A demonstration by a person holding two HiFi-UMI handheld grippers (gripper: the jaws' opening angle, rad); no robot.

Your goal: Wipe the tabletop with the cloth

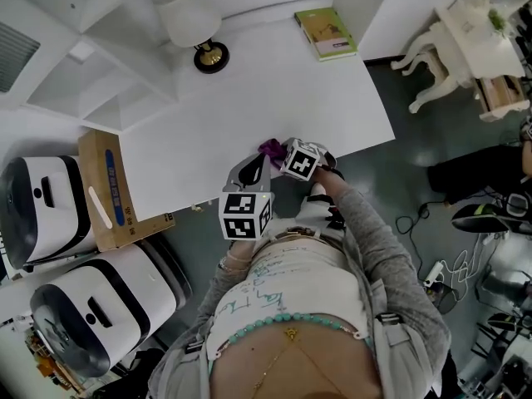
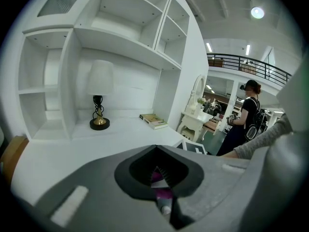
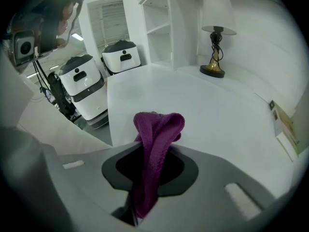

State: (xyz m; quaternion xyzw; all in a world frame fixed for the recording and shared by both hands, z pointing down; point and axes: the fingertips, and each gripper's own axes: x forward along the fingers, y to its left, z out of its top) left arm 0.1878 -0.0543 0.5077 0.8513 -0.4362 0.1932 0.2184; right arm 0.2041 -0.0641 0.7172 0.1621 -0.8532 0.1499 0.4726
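The right gripper (image 3: 153,154) is clenched on the purple knitted cloth (image 3: 159,127), which sticks up in a folded hump from between its jaws. The left gripper (image 2: 159,178) has its jaws drawn together too, with a sliver of purple in the slit, so it seems to pinch an edge of the same cloth. Both hang at the near edge of the white rectangular tabletop (image 1: 274,81), the cloth bunched rather than flat. The wipe looks to be at its start. Next, 1 gripper should press the cloth down and sweep it across the surface.
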